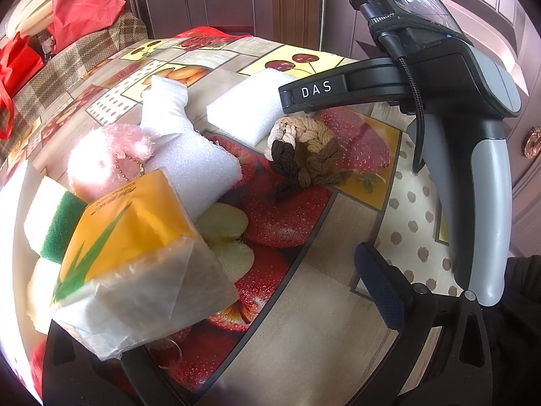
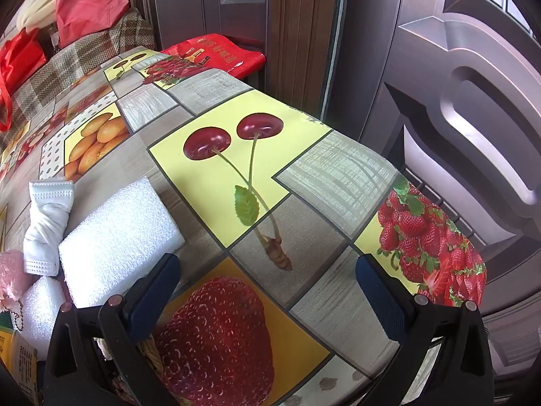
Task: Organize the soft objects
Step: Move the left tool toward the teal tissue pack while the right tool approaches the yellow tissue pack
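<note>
A heap of soft things lies on the fruit-print table. It holds a yellow tissue pack, a green-and-white sponge, a pink plush, a white foam roll, a white sock, a white foam block and a bunch of brown and beige hair ties. My left gripper is open and low beside the tissue pack, which hides its left finger. My right gripper is open over the strawberry print with nothing between its fingers. The foam block lies just to its left.
The right tool's handle rises over the table's right side, above the hair ties. The table edge drops off at the right toward a metal door. Red bags and a plaid cover lie at the back left.
</note>
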`<act>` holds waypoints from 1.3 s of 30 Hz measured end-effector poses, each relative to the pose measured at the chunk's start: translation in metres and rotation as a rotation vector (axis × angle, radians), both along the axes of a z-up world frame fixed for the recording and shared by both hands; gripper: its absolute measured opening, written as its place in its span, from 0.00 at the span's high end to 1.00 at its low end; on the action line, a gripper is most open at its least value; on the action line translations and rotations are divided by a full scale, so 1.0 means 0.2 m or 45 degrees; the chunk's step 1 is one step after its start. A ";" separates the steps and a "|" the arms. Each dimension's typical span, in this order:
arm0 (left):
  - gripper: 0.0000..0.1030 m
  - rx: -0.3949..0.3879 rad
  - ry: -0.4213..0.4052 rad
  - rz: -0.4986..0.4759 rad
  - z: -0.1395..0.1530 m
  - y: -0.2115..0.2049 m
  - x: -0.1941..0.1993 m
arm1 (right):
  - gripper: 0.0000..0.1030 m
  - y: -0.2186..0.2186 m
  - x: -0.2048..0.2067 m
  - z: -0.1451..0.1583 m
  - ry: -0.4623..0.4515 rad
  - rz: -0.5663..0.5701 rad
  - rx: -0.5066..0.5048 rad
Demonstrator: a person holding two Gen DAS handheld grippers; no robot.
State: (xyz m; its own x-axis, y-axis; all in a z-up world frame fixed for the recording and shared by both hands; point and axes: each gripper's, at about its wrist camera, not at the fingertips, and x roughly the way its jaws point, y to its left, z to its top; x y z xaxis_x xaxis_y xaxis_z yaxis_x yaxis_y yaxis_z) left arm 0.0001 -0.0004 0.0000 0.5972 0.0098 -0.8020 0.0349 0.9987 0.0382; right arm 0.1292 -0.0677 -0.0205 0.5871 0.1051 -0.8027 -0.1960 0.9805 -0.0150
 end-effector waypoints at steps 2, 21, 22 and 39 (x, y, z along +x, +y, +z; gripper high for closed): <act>0.01 -0.009 -0.002 0.000 0.00 0.00 0.00 | 0.00 0.00 0.00 0.00 0.000 0.000 0.000; 0.01 -0.182 -0.386 -0.069 0.34 -0.03 -0.25 | 0.00 0.00 0.00 0.00 0.000 0.000 0.000; 0.01 -0.182 -0.420 -0.061 0.37 -0.02 -0.27 | 0.00 0.00 0.00 0.00 0.000 0.000 0.000; 0.00 -0.335 -0.877 0.692 0.68 0.57 -0.92 | 0.00 0.00 0.00 0.00 0.000 0.000 0.000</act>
